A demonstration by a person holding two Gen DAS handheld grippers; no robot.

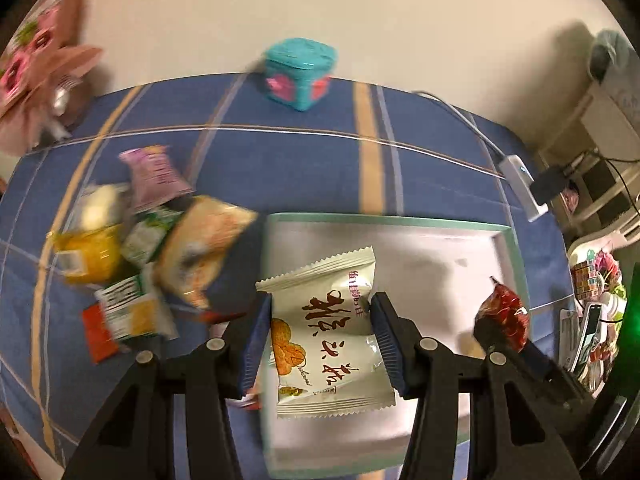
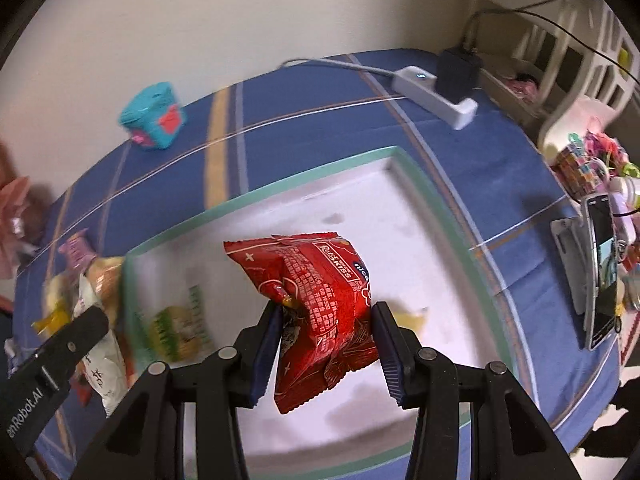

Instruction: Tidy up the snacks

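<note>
Snacks are in both our grippers at once: our left gripper (image 1: 322, 344) is clamped on a white packet (image 1: 332, 340), its pads pressing the two sides, and our right gripper (image 2: 326, 350) is closed on a red packet (image 2: 320, 316), pinched at its middle so the wrapper creases. We hold both over the tray (image 2: 432, 216), a white one with a green rim, which seems to be where the sorted snacks go; the white packet hangs above the tray's left part, the red one nearer its middle. Whether either packet touches the tray floor we cannot tell. A green packet (image 2: 180, 328), blurred, seems to lie in the tray near its left wall. Left of the tray, on the blue cloth (image 1: 304, 176), waits the pile (image 1: 152, 248) of unsorted snacks, close enough for short trips. We judge the task early, since most snacks are outside the tray.
</note>
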